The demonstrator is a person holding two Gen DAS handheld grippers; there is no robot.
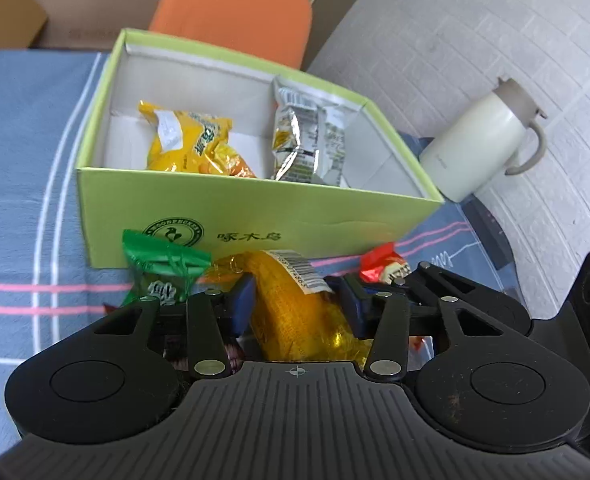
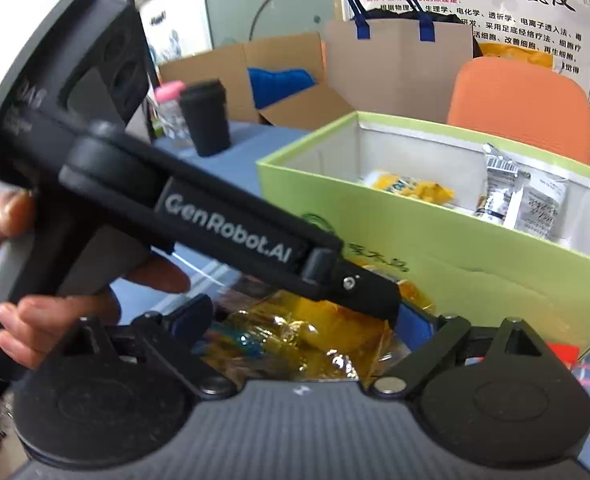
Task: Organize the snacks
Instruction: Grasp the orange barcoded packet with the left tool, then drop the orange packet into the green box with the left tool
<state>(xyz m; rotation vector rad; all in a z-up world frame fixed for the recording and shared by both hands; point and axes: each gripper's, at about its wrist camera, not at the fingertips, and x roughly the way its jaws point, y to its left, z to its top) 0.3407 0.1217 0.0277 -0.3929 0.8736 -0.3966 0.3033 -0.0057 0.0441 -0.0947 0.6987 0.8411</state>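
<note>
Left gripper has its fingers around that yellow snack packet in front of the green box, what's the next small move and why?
Probably lift it. The left gripper has its fingers closed on the crinkly yellow snack packet, which lies on the striped blue tablecloth before the open light-green cardboard box. Raising it clear of the front wall lets it join the packets already inside.

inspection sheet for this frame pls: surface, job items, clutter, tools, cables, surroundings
Surface: blue striped cloth.
Job's things: green box holds a yellow packet and silver packets; green packet and red packet lie in front.
Clutter: white jug, black cup.
Tools: left tool shut on an orange packet; right tool open over gold wrappers.
Cables: nothing seen.
Surroundings: orange chair, cardboard boxes.
</note>
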